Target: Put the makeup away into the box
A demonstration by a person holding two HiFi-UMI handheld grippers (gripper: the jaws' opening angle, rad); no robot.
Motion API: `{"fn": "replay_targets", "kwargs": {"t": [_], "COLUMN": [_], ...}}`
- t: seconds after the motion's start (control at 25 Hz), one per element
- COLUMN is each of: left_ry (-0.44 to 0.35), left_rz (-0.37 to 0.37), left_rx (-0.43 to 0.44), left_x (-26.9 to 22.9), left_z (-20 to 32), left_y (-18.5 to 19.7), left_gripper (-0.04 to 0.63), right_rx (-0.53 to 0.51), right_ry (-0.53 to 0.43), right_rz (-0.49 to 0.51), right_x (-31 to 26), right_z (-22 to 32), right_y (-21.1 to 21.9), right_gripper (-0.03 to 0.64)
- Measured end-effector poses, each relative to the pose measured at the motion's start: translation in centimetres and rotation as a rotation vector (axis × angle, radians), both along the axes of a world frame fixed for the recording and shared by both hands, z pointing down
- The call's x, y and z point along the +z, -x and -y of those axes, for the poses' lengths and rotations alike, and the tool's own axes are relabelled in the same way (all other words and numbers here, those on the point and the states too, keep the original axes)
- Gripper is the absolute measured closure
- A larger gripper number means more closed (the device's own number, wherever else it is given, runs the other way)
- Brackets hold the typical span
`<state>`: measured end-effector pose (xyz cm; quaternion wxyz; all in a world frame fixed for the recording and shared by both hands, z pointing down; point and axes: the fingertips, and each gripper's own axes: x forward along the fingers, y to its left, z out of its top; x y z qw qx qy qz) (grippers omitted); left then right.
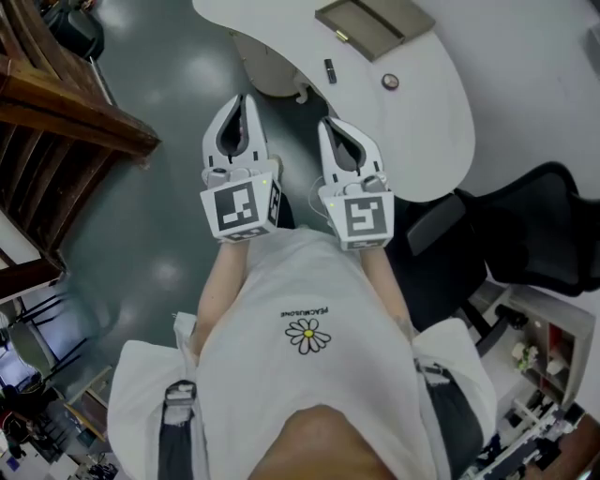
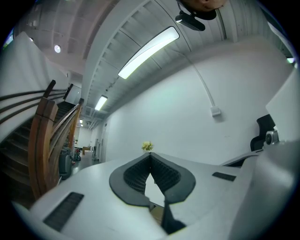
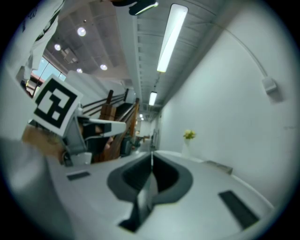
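Right now my white left claw (image 1: 245, 101) and right claw (image 1: 331, 124) are pinched together, empty, short of the curved white counter (image 1: 427, 131); a small dark makeup stick (image 1: 330, 70) lies there near the flat tan box (image 1: 373, 23).

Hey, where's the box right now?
Head view: the box lies on the white table at the top of the picture, beyond the right gripper; a small dark stick and a small round item lie just nearer the person.
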<state>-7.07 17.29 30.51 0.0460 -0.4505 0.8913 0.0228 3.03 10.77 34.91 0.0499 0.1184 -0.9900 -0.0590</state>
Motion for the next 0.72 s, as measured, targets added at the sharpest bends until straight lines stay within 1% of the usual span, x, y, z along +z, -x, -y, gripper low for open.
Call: {"fn": "replay_targets", "kwargs": {"t": [0.24,0.48,0.72], "left_ry": [-0.009,-0.005,-0.02], "left_rz": [-0.001,-0.001,-0.003], "left_rx": [0.058,0.121,0.239], "left_x": [0.7,0.8,0.0], "left_z": [3.2,7.0,12.3], "left_y": [3.2,8.0,13.1], "left_gripper": [0.575,0.575,0.575], "right_rx": [0.059,0.115,0.229], "right_ry": [0.016,0.015,0.014], "right_rz": [-0.014,-0.026,-0.021], "right_x": [1.2,1.3,0.1], "right_z": [2.9,6.2,10.9], "right_y": [3.1,7.8,12.4], "right_gripper": [0.586,0.586,0.586]}}
